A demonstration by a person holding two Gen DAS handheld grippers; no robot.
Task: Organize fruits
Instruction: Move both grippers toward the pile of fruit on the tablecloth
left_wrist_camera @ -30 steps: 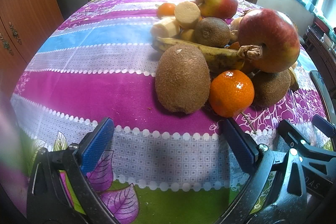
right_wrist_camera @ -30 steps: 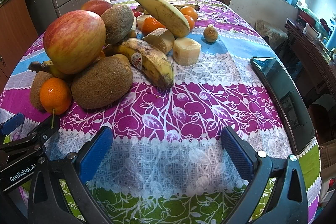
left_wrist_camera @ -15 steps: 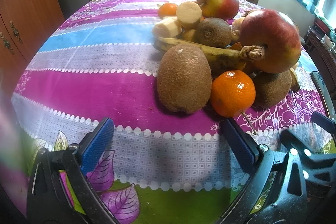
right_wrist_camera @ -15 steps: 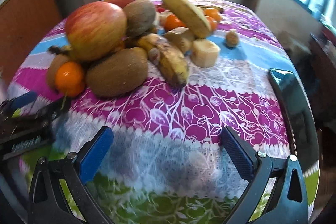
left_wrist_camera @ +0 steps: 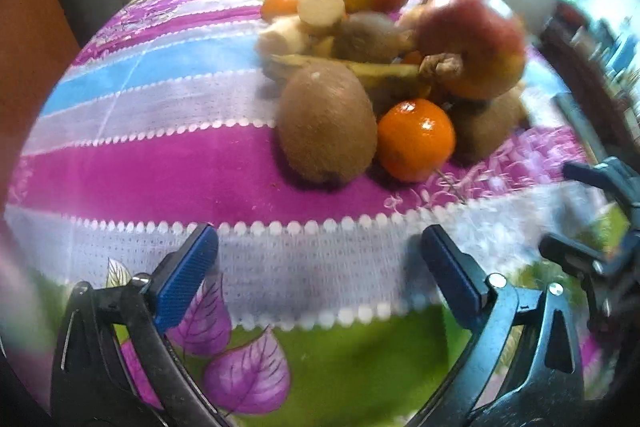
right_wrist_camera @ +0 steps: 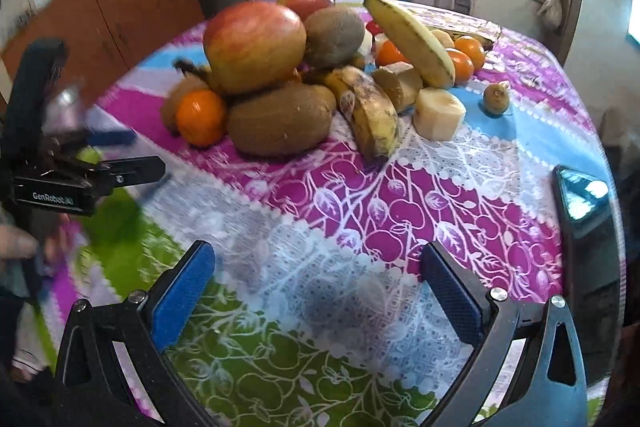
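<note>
Right wrist, heaped fruit pile (right_wrist_camera: 320,79), mottled banana (right_wrist_camera: 372,115)

Fruit pile sitting mid-table on the tablecloth (right_wrist_camera: 320,211). Right wrist view: apple (right_wrist_camera: 254,47) resting on top at left, tangerine (right_wrist_camera: 201,117) near-left w/ kiwi (right_wrist_camera: 282,120) touching its right. Spotted banana (right_wrist_camera: 372,113) lying right of the kiwi, 2nd banana (right_wrist_camera: 410,41) behind it. Small fruit (right_wrist_camera: 496,98) sitting alone, far right. Phone (right_wrist_camera: 586,211) lying at right table edge.

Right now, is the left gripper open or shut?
Open. In its own view the left gripper has its blue jaws spread wide, only tablecloth between them, short of the kiwi.
</note>
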